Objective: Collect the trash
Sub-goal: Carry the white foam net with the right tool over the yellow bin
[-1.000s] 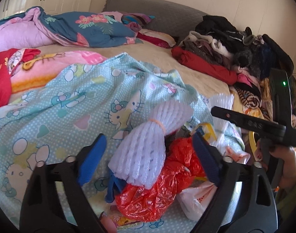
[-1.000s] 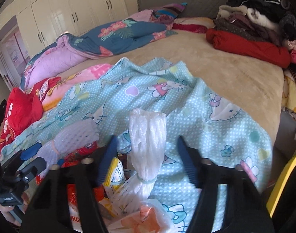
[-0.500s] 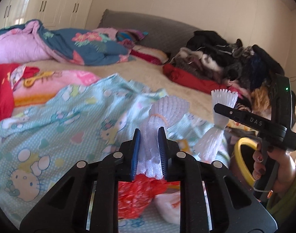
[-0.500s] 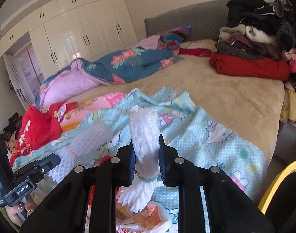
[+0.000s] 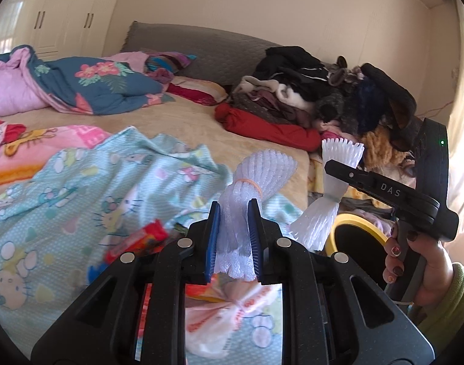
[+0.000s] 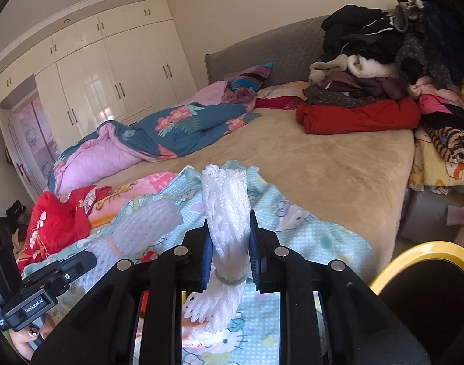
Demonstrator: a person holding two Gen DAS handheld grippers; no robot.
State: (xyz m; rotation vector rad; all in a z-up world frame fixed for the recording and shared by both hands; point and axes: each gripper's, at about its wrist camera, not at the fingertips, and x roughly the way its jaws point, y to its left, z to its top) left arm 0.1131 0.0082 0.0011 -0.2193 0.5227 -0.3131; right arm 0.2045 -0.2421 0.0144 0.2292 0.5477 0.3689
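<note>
Now each gripper is clamped on a white foam net sleeve, lifted above the blue cartoon blanket [image 5: 79, 188]. Left gripper [image 5: 233, 237] squeezes one bundle [image 5: 256, 179]; right gripper [image 6: 229, 249] squeezes another [image 6: 227, 210], beside a yellow-rimmed bin [image 6: 427, 249].

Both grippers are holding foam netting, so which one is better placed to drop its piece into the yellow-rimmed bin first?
Probably the right gripper: its white foam net hangs near the yellow-rimmed bin. The left gripper, holding the banded foam net, sits farther away.
</note>
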